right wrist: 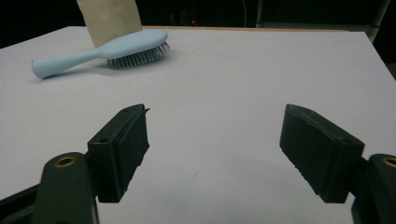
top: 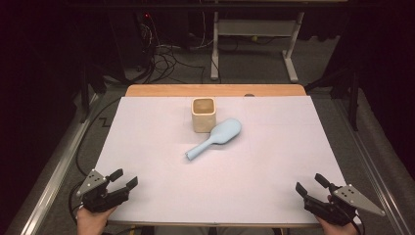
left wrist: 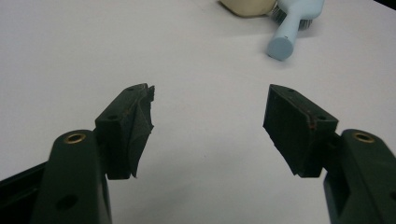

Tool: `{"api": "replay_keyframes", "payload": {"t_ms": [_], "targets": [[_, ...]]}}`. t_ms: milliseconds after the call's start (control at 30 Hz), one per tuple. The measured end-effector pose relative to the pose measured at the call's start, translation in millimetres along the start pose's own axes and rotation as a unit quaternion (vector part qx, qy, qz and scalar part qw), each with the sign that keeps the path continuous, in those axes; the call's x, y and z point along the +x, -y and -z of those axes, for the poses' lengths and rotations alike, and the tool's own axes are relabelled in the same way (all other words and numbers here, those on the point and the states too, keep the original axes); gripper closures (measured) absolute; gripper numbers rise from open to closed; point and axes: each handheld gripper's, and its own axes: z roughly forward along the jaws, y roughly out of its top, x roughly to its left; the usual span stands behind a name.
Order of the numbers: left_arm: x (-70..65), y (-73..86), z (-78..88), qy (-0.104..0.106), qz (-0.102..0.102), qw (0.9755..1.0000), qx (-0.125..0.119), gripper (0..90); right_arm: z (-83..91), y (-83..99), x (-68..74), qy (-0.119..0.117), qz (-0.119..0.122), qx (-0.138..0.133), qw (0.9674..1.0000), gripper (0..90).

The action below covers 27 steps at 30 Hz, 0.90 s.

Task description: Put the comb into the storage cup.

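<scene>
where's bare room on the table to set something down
Most of the white sheet is bare: the left side from cup to edge, the right side past the brush, and the near strip between left gripper and right gripper, both open. Only the middle far part is crowded, where the brush head lies against or close beside the cup.

Hairbrush (top: 216, 137): pale blue plastic, oval head with a long rounded handle — one piece, smooth back.
Pose: lies flat, bristles down on the white table cover, back facing up; the grey bristles show under the head in the right gripper view (right wrist: 100, 51).
Direction: head toward the far right, handle end pointing to the near left.
Cup (top: 203, 114): cream, square with rounded corners, upright, mouth open upward — inside looks tan.
Place: both near the middle of the far half of the table; brush head just beside the cup's near right corner, whether touching cannot be told.
</scene>
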Motion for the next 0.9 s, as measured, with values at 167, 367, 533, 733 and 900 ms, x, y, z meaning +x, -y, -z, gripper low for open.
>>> {"api": "replay_keyframes", "payload": {"t_ms": [167,367,533,733,900], "targets": [[-0.8,0.2,-0.2,0.002,-0.003,1.0000,0.002,33.3,0.1,0.2,0.6,-0.001,0.000,0.000,1.0000,24.2],[-0.8,-0.4,0.2,0.003,-0.002,1.0000,-0.001,33.8,-0.4,0.3,1.6,-0.003,0.003,0.003,1.0000,24.7],[-0.9,-1.0,0.0,0.007,-0.002,1.0000,-0.001,33.9,-0.8,0.4,1.5,-0.006,0.004,0.006,1.0000,24.7],[-1.6,-1.7,-0.3,0.008,-0.001,1.0000,-0.001,34.2,-1.2,0.5,2.0,-0.009,0.005,0.005,0.9999,24.7],[-1.8,-2.6,0.1,0.007,0.002,1.0000,-0.004,34.2,-1.3,0.7,1.7,-0.011,0.004,0.008,0.9999,24.8]]}}
